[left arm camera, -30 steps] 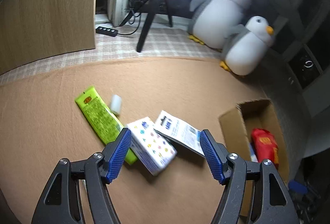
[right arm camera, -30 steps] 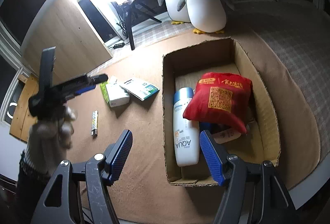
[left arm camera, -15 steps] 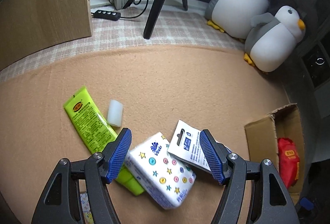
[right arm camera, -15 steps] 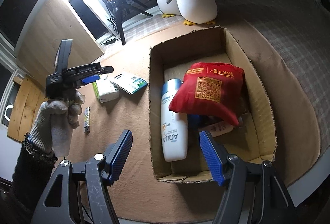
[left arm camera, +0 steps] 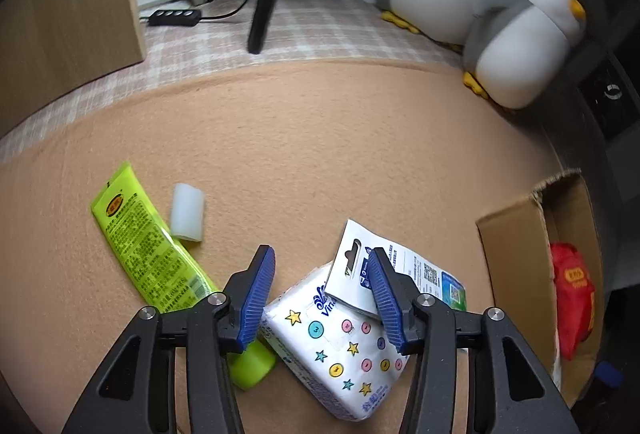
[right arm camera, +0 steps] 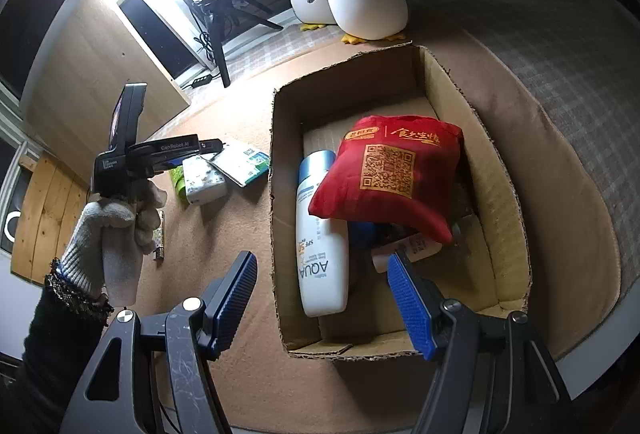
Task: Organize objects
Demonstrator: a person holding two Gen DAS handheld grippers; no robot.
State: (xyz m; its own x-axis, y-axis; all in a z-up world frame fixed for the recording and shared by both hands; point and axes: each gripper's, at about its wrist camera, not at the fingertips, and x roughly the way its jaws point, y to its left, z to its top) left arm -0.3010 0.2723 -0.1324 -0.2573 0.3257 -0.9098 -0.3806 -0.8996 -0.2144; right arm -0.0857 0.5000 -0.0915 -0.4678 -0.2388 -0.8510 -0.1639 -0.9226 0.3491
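My left gripper [left arm camera: 322, 294] hangs wide over the tissue pack [left arm camera: 340, 346] at frame bottom; right gripper [right arm camera: 322, 308] wide above the cardboard box [right arm camera: 496, 218].

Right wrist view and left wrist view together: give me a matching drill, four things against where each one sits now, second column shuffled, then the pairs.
Things:
1. red fabric pouch with a gold QR code
2. white AQUA sunscreen bottle
3. white tissue pack with coloured stars and dots
4. small translucent white cap

Places:
A. on the tan mat beside the lime green tube
B. between the open tongs of the left gripper
C. flat along the left wall of the cardboard box
D. on top of other items in the box

Pairs: 1-D, 2-C, 3-B, 4-A
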